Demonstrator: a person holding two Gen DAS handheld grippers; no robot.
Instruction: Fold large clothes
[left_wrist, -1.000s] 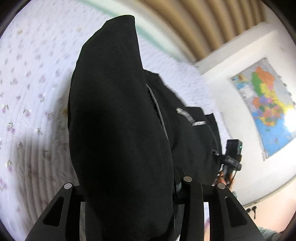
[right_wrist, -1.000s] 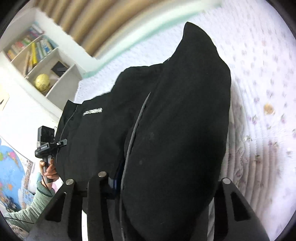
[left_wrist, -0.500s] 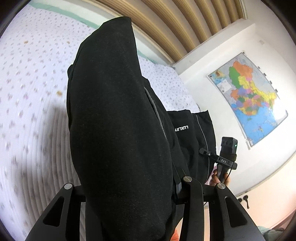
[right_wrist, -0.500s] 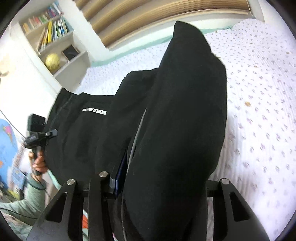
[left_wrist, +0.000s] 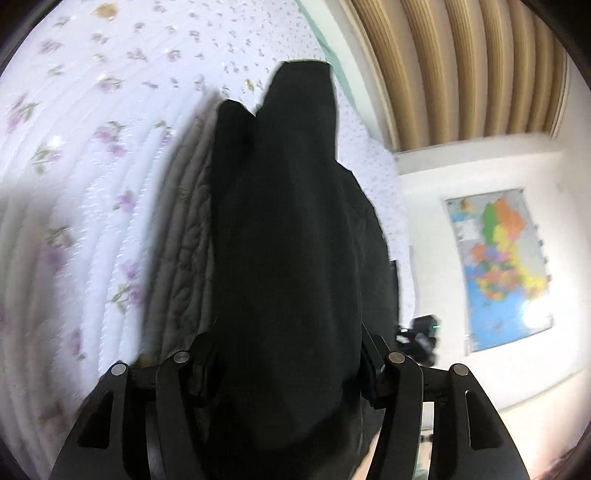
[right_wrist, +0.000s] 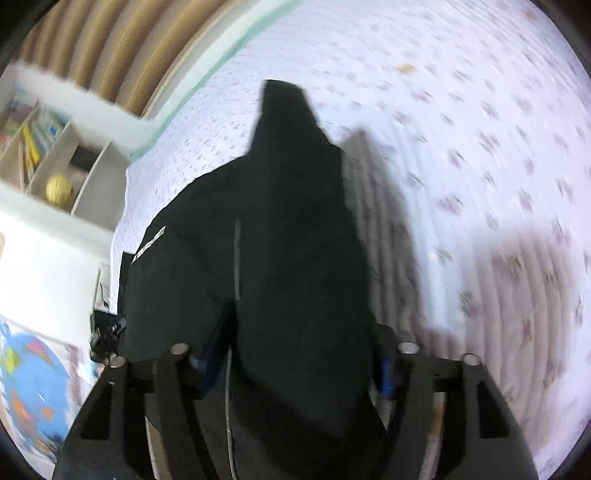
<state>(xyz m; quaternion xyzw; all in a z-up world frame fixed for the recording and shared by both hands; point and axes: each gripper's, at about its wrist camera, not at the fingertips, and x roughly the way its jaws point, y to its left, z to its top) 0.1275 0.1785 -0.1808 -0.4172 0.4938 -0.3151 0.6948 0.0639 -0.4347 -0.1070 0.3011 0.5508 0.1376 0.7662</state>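
In the left wrist view, the left gripper (left_wrist: 286, 373) is closed on a thick bunch of the black garment (left_wrist: 291, 240), which fills the space between its fingers and runs forward from them, its far end lying out ahead over the floral quilt (left_wrist: 74, 147). To the right of the tool, part of the other gripper (left_wrist: 421, 336) is glimpsed past the cloth, with a wall map (left_wrist: 498, 269) further right. The quilt is smeared by motion, so the tool is judged to be travelling; a quick swing could let the loose far end flop sideways and spoil the fold line. Because the bunch is bulky and the pads are hidden, it cannot be told how many layers are pinched; an inner layer could slide free and the fold could open. In the right wrist view, the right gripper (right_wrist: 291, 365) is likewise clamped on the garment (right_wrist: 295, 240), which stretches forward from the fingers and spreads to the left of the tool, where a white logo strip (right_wrist: 149, 245) is seen. A shadow is cast on the quilt (right_wrist: 480, 129) to the right, which suggests the cloth is held off the bed. If the two grippers are lowered unevenly, or are drawn apart too little, the span between them could sag and be laid down creased or skewed. A shelf (right_wrist: 55, 166) stands far left, clear of the cloth.
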